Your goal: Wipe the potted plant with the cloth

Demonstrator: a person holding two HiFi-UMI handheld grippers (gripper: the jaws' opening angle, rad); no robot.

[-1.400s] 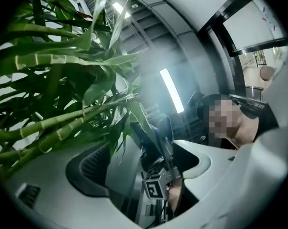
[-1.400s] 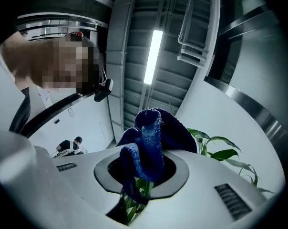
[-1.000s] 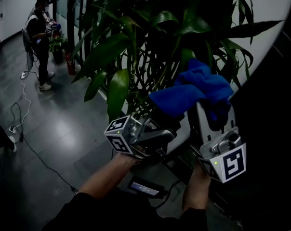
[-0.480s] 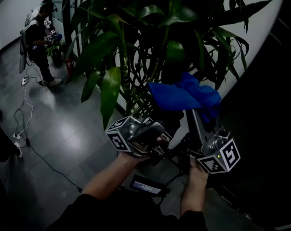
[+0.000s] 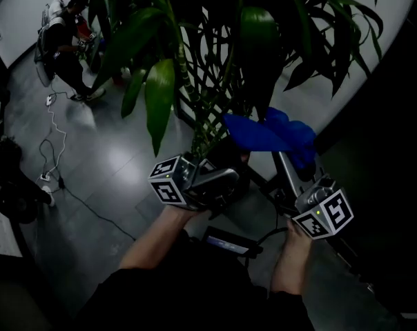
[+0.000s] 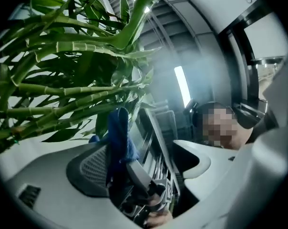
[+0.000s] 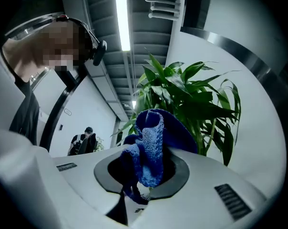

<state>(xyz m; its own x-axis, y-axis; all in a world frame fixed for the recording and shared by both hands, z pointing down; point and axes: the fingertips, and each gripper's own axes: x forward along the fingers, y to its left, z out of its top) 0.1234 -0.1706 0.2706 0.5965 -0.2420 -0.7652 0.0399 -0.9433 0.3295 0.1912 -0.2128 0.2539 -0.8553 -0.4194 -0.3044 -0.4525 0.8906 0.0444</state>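
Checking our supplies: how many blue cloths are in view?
1. The blue cloth is clamped in the right tool, by the plant's leaves; foliage could hide another.

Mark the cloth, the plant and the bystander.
cloth (image 5: 264,133): head view, middle of the blue fold.
plant (image 5: 160,95): head view, big hanging leaf.
bystander (image 5: 59,43): head view, torso.

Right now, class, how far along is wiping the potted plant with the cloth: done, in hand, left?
Done: the right gripper is shut on the blue cloth. In hand: the cloth is raised at the plant's lower leaves; the left gripper is open, empty, near the stalks. Left: wiping the leaves.
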